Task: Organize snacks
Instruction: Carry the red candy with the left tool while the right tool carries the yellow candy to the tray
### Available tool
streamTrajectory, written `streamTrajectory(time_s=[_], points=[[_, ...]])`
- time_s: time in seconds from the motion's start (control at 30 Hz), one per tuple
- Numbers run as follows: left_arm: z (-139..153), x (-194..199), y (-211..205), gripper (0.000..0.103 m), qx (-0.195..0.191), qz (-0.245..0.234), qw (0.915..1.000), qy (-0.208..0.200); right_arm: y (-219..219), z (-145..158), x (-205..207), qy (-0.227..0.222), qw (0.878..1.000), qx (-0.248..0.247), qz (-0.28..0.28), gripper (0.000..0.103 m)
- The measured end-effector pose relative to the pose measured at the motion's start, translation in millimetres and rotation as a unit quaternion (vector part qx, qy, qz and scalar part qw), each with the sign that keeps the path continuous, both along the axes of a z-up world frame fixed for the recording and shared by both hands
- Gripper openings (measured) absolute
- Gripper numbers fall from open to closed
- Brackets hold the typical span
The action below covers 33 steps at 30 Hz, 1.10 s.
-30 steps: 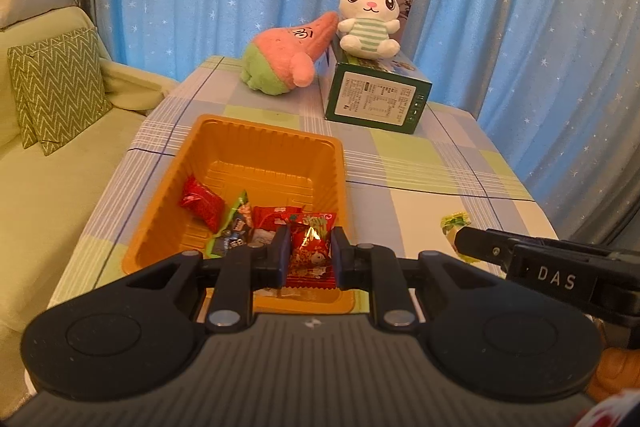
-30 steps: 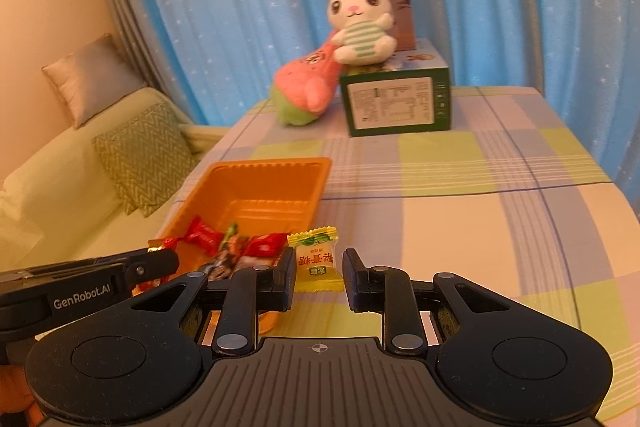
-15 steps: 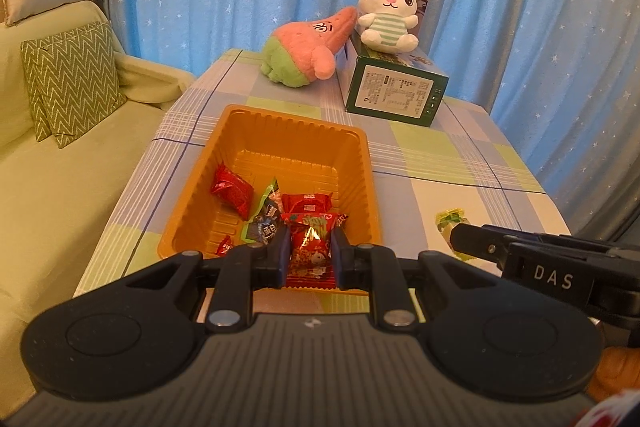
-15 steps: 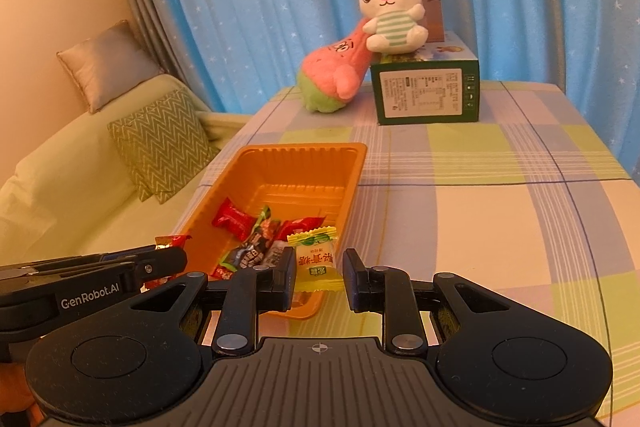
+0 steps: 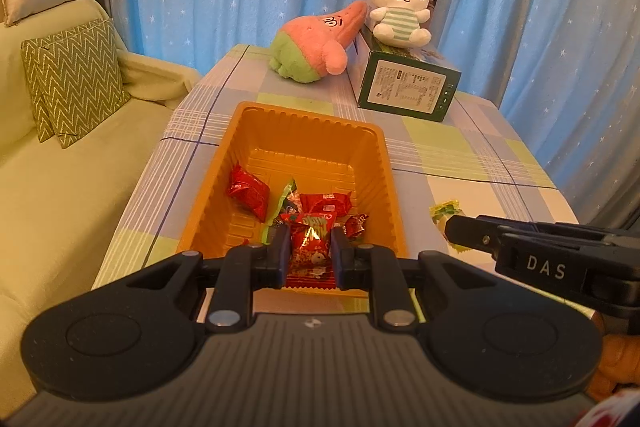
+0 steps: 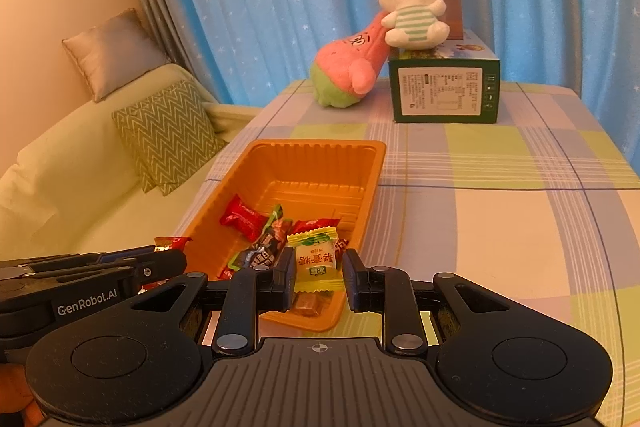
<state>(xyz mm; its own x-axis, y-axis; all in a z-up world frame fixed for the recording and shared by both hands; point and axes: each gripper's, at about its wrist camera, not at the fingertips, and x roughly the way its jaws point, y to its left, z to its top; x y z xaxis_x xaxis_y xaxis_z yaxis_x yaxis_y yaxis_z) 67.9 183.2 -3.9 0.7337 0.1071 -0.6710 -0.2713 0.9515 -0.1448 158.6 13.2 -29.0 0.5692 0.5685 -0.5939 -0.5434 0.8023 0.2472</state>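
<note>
An orange plastic tray [image 5: 304, 135] sits on the checked tablecloth and holds several wrapped snacks, mostly red ones [image 5: 248, 190]. My left gripper [image 5: 309, 254] is shut on a red snack packet [image 5: 310, 251] above the tray's near end. My right gripper [image 6: 316, 273] is shut on a yellow-green candy packet [image 6: 316, 261] above the tray's near right corner [image 6: 320, 323]. In the left wrist view the right gripper's fingers [image 5: 472, 231] and its yellow candy [image 5: 444, 209] show at the right. In the right wrist view the left gripper's fingers [image 6: 160, 263] show at the left.
A pink and green plush [image 5: 316, 47], a white bunny plush [image 5: 400, 11] and a green box [image 5: 408, 87] stand at the table's far end. A pale green sofa with a zigzag cushion [image 5: 72, 79] lies left of the table. Blue starry curtains hang behind.
Both grippers rose and moved over the tray's near end, each still holding its packet. The right gripper carried the yellow candy leftward from the tablecloth to above the tray.
</note>
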Motion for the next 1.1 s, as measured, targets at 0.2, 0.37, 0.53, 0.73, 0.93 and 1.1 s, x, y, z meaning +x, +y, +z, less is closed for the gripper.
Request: streamTrajectory(time_s=[0.2, 0.37, 0.53, 0.73, 0.93, 1.1], points=[[-7.3, 18.4, 14.5, 0.019, 0.010, -0.008, 0.9999, 0.011, 16.0, -7.8, 22.8, 0.005, 1.000, -0.001, 0.005, 0.025], [-15.5, 42.7, 25.6, 0.019, 0.015, -0.022, 0.9994, 0.020, 29.5, -14.8, 47.9, 0.012, 1.000, 0.001, 0.005, 0.025], [-23.6, 71.2, 38.5, 0.019, 0.019, -0.032, 0.9989, 0.027, 41.2, -18.7, 74.5, 0.017, 1.000, 0.005, 0.003, 0.025], [-32.1, 102.5, 49.0, 0.019, 0.039, -0.046, 0.9976, 0.033, 52.6, -27.5, 103.9, 0.022, 1.000, 0.002, 0.002, 0.025], [-39.7, 127.2, 58.2, 0.019, 0.048, -0.058, 0.9964, 0.039, 62.3, -34.2, 126.2, 0.025, 1.000, 0.000, 0.002, 0.025], [-44.7, 141.6, 65.1, 0.019, 0.045, -0.064, 0.9961, 0.042, 69.4, -36.6, 139.4, 0.029, 1.000, 0.000, 0.002, 0.025]])
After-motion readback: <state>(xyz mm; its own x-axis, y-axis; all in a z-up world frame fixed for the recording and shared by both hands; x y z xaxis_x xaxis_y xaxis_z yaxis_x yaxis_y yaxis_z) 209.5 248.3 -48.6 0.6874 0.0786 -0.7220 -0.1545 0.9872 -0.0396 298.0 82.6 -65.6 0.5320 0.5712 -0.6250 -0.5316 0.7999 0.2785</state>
